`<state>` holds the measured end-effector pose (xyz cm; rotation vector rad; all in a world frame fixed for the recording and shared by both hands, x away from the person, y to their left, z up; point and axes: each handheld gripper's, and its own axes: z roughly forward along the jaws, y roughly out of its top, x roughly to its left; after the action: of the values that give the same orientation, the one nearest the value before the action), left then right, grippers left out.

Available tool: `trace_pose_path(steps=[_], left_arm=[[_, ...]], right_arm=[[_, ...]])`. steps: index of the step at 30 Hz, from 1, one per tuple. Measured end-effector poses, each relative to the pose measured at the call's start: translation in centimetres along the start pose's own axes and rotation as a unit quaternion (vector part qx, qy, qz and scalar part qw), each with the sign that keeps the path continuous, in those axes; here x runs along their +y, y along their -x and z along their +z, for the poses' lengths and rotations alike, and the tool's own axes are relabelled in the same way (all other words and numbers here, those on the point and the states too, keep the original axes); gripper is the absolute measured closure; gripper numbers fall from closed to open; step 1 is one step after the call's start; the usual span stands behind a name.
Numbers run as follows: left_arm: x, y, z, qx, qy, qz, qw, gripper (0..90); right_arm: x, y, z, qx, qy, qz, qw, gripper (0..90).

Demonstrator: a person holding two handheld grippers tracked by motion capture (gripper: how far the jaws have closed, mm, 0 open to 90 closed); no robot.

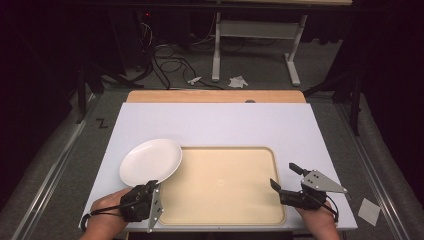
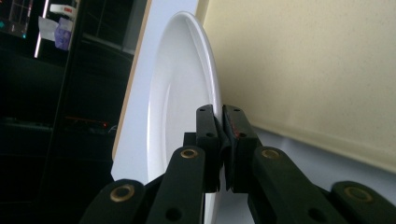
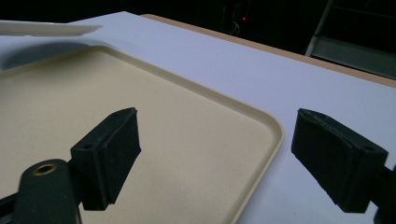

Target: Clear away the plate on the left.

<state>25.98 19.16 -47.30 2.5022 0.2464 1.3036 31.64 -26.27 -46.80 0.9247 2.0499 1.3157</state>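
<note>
High view: beige tray (image 1: 225,200) sitting on table (image 1: 210,122) w/ nothing in it; white plate (image 1: 151,161) overlapping tray's left rim. Left gripper (image 1: 150,186) clamping plate's near edge.

Left gripper view: jaws pinching plate rim (image 2: 187,93), tray (image 2: 303,60) just beside.

Right gripper view: right gripper (image 3: 217,154) hanging open, jaws straddling tray corner (image 3: 275,130), gripping nothing; plate (image 3: 46,28) sitting well apart.

white plate (image 1: 150,161), cream tray (image 1: 222,185), pale grey-white table (image 1: 215,125), black left tool (image 1: 150,186), black right tool (image 1: 284,178)
</note>
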Motion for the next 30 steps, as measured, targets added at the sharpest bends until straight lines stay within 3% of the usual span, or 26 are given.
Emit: trace_pose_path(steps=[18,30], left_arm=[[2.4,0.2,0.8,-0.011,0.028,0.020,0.9994,86.1],[5.3,0.8,1.5,-0.022,0.052,0.046,0.9974,85.9]], right_arm=[[0.0,-0.1,0.2,0.003,-0.001,-0.006,1.0000,16.5],[0.0,-0.1,0.2,0.002,-0.002,-0.004,1.0000,16.5]])
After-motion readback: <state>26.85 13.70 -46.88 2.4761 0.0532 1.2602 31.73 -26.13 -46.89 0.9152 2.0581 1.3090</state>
